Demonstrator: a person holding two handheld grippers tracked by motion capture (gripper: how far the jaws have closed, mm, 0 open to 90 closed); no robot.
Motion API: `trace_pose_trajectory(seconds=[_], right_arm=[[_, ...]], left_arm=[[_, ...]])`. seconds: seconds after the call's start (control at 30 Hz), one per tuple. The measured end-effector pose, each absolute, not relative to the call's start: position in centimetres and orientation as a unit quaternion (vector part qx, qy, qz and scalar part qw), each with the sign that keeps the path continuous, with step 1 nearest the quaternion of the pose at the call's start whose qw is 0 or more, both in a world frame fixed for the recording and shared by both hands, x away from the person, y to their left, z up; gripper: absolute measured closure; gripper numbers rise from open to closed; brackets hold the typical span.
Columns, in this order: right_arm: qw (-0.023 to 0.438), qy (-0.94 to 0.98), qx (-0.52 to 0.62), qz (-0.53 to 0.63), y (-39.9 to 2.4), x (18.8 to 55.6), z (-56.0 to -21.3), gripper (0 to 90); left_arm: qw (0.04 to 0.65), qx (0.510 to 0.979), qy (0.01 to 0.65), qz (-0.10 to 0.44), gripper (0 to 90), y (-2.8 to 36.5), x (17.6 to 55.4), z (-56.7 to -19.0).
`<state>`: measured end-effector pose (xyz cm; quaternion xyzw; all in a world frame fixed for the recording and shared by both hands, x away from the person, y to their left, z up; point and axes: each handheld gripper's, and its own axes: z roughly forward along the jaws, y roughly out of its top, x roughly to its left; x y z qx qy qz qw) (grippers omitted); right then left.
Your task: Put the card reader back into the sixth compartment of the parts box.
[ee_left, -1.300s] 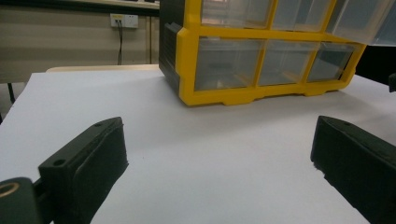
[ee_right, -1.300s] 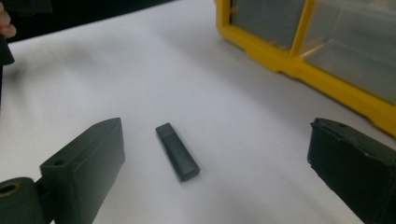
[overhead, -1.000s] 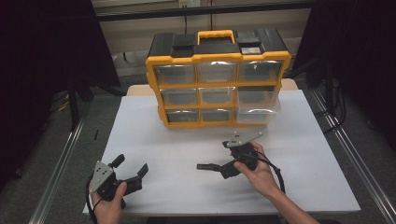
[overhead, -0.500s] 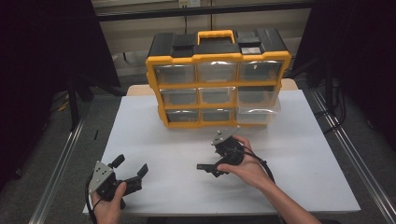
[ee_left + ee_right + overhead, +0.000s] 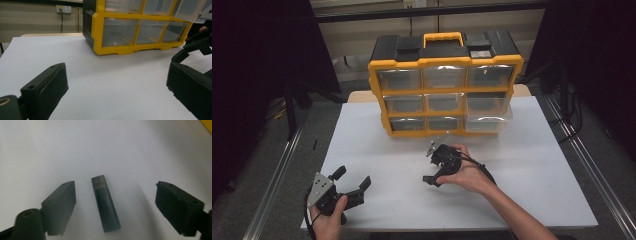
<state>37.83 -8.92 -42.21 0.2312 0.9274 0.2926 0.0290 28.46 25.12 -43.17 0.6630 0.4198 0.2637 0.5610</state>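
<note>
In the high view, the white tabletop point(image 5: 537, 165) carried a yellow and black drawer organizer point(image 5: 444, 82) at its far edge, with clear drawers in three rows; the drawer at the lower right point(image 5: 488, 122) stood pulled partway out. The left gripper point(image 5: 354, 185) rested near the near left corner, held in a hand at the near edge, its jaws spread wide with nothing between them. The right gripper point(image 5: 430, 167) sat near the middle of the tabletop, just in front of the organizer, gripped by the right hand point(image 5: 464, 172) and pointing toward the left edge.

In the left gripper view, its two black jaws stood far apart over bare white surface, and the organizer point(image 5: 140, 27) rose ahead, with the right gripper point(image 5: 192, 46) in front of its right end.

In the right gripper view, a small dark stick-shaped piece point(image 5: 105, 203) lay flat on the tabletop between the jaws, nearer the left one, touching neither. The jaws had just been closing, yet both pads stood clear of the piece, so the gripper was open around it.
</note>
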Motion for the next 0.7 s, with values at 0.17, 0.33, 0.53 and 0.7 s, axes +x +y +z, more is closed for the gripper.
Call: trace_pose_trajectory(seconds=[0.17, 0.33, 0.53, 0.7], right_arm=[[0.018, 0.939, 0.214, 0.270, -8.3, 38.2, -42.3, 28.0], [0.011, 0.946, 0.203, 0.253, -7.8, 38.2, -42.5, 37.8], [0.002, 0.951, 0.195, 0.239, -7.8, 38.3, -42.6, 46.6], [-0.002, 0.956, 0.183, 0.227, -7.3, 38.4, -42.8, 55.8]], left_arm=[[0.561, 0.664, 0.419, 0.264, 3.4, 25.1, 28.5, -43.2], [0.562, 0.663, 0.419, 0.262, 3.4, 25.1, 28.4, -43.2], [0.563, 0.662, 0.420, 0.262, 3.4, 25.0, 28.5, -43.2], [0.563, 0.662, 0.420, 0.262, 3.4, 25.0, 28.4, -43.2]])
